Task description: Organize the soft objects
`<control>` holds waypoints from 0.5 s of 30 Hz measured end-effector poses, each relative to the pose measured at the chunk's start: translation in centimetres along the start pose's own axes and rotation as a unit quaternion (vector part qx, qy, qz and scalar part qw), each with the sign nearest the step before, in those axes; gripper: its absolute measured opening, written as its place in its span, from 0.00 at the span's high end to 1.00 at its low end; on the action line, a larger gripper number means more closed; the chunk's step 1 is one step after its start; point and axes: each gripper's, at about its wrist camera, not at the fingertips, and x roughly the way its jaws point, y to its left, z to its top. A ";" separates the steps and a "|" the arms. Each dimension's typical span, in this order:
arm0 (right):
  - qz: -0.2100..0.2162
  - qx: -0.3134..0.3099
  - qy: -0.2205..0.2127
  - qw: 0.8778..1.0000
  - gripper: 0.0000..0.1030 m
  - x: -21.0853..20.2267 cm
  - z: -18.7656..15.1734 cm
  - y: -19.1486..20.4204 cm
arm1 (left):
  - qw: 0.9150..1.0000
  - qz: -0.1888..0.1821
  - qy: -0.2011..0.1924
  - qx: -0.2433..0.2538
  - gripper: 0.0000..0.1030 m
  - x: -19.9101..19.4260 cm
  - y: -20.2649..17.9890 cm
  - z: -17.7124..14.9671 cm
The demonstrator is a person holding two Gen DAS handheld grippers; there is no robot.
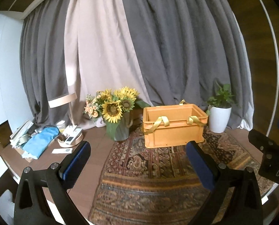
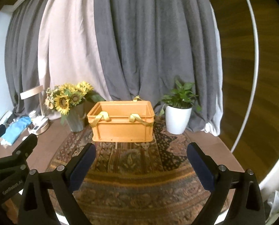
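Sitting on patterned rug (image 2: pixel 128 161), orange crate (image 2: pixel 120 129) — yellow ribbon (image 2: pixel 102 118) over rim, interior hidden

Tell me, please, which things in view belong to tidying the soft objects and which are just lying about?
Job: orange crate with yellow ribbon over its rim; left gripper and right gripper, both open and empty.

Lying about: sunflowers, potted plant, desk lamp, blue cloth, rug.
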 end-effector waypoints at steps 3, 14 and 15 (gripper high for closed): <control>0.005 0.006 0.005 1.000 0.05 -2.3 -1.1 -1.0 | 1.000 -0.006 -0.001 -0.004 0.00 -2.1 -0.3 -0.6; 0.014 0.024 0.005 1.000 0.05 -8.2 -3.8 -2.8 | 0.999 -0.034 -0.008 0.000 0.00 -8.7 -1.4 -2.2; 0.014 0.024 0.004 1.000 0.05 -8.7 -4.0 -2.9 | 0.999 -0.038 -0.008 0.000 0.00 -9.2 -1.4 -2.4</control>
